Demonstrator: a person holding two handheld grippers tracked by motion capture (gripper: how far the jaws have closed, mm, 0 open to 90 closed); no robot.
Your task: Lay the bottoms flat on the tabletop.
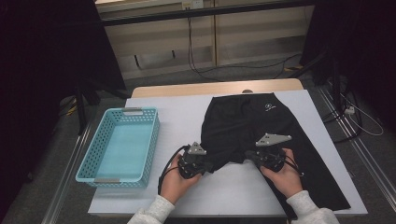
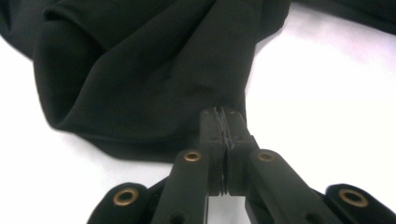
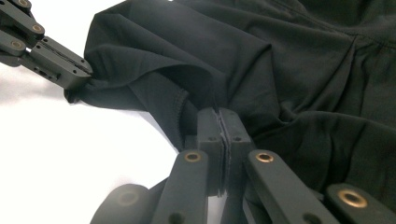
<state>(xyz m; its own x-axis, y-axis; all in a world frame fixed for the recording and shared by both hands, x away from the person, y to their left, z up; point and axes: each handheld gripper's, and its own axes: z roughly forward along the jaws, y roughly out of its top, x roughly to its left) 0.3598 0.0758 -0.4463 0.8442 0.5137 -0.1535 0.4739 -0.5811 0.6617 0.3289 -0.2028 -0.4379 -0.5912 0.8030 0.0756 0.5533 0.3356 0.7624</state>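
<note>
Black cloth of the trousers (image 1: 252,126) was pinched at its near edge by both claws: the left gripper (image 2: 223,114) clenched on a bunched fold, the right gripper (image 3: 218,114) clamped on the hem beside it. Beyond them the trousers lay spread across the white table (image 1: 182,107), with a blue basket (image 1: 105,135) at the left.

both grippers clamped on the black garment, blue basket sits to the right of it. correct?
Not quite. The blue basket sits to the left of the black garment, beside the left gripper, as the high view shows. The rest holds: left gripper and right gripper are both shut on the garment's edge, seen in each gripper view.
</note>
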